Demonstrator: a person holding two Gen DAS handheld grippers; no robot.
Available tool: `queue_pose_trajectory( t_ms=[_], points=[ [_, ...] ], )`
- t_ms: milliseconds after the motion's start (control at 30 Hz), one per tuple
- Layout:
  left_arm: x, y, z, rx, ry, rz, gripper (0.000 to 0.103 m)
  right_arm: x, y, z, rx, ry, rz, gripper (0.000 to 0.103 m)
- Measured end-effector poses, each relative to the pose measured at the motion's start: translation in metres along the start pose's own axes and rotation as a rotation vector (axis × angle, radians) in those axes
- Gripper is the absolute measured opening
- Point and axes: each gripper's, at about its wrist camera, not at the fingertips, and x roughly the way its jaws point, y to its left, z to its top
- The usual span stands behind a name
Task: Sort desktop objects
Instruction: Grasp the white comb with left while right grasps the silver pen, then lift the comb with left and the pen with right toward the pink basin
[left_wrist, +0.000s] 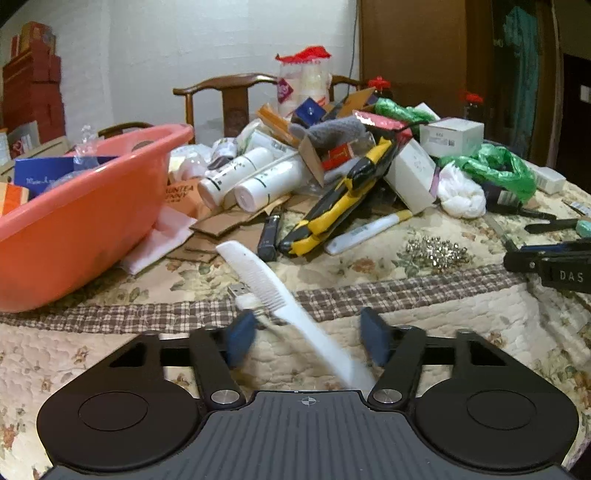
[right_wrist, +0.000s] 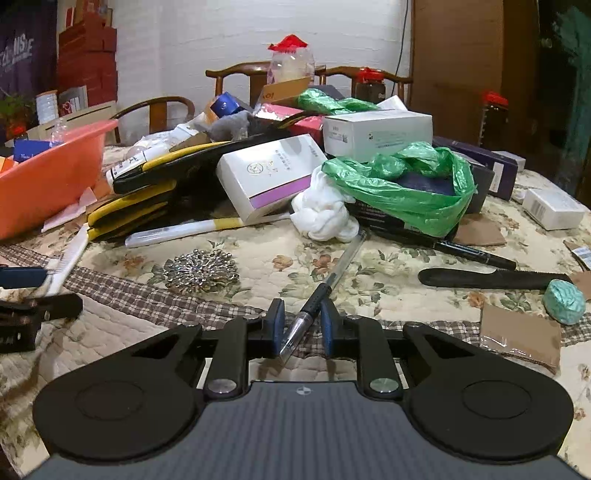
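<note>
A white comb (left_wrist: 280, 299) lies slanted on the quilted table between the wide-apart fingers of my left gripper (left_wrist: 308, 338), which is open; the pads do not touch it. A USB plug (left_wrist: 242, 291) lies beside the comb. My right gripper (right_wrist: 299, 325) is open around a clear pen with a black grip (right_wrist: 317, 295), fingers close on either side; the pen rests on the quilt. The comb also shows in the right wrist view (right_wrist: 68, 260), next to the left gripper's fingers (right_wrist: 22, 277).
An orange plastic basin (left_wrist: 74, 218) holding boxes stands at the left. A heap of boxes, white bottles (left_wrist: 236, 173), a yellow-black glove (left_wrist: 332, 206), green bags (right_wrist: 406, 184) and a white cloth (right_wrist: 325, 214) fills the back. A silver brooch (right_wrist: 201, 271), black knife (right_wrist: 491, 278), marker (right_wrist: 476, 254) and green ball (right_wrist: 563, 301) lie nearby.
</note>
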Motion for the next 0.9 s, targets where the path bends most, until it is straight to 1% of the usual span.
queue_pose_trajectory(
  t_ms=[33,67,167,200,267,367,433,500,533,600,700,767,833,900],
  points=[
    [0.000,0.000,0.000,-0.001,-0.002,0.003,0.045,-0.001,-0.001,-0.001,0.005,-0.004,0.007,0.023],
    [0.000,0.001,0.001,-0.003,-0.003,0.005,0.042,-0.003,-0.001,-0.002,0.004,-0.006,0.014,0.023],
    [0.002,0.005,0.003,-0.028,-0.003,0.011,0.030,-0.007,0.002,-0.005,-0.009,-0.018,0.027,0.023],
    [0.002,0.006,0.004,-0.035,0.003,0.014,0.028,-0.008,0.002,-0.006,-0.012,-0.022,0.030,0.023],
    [0.002,0.010,0.005,-0.061,0.014,0.011,0.028,-0.009,0.000,-0.006,0.004,-0.027,0.040,0.023],
    [0.003,0.007,0.005,-0.043,0.019,0.040,0.028,-0.009,-0.003,-0.007,0.007,-0.034,0.046,0.023],
    [0.001,0.007,0.005,-0.057,0.016,0.049,0.022,-0.009,-0.004,-0.007,0.001,-0.041,0.045,0.023],
    [-0.001,0.011,0.003,-0.088,0.006,0.052,0.014,-0.009,-0.006,-0.009,0.002,-0.043,0.053,0.023],
    [-0.001,0.013,0.003,-0.100,0.004,0.048,0.012,-0.010,-0.007,-0.009,0.002,-0.046,0.055,0.023],
    [0.000,0.013,0.004,-0.097,0.000,0.052,0.012,-0.010,-0.008,-0.010,0.004,-0.050,0.058,0.023],
    [0.001,0.004,0.004,-0.066,-0.009,0.075,0.011,-0.012,-0.007,-0.010,-0.002,-0.058,0.060,0.022],
    [0.000,0.000,0.004,-0.047,-0.017,0.076,0.010,-0.015,-0.002,-0.011,-0.029,-0.068,0.049,0.023],
    [-0.003,-0.005,0.004,-0.031,-0.023,0.069,0.009,-0.018,0.005,-0.014,-0.062,-0.077,0.035,0.023],
    [-0.006,-0.007,0.003,-0.028,-0.024,0.039,0.009,-0.021,0.008,-0.016,-0.079,-0.081,0.029,0.023]
  ],
)
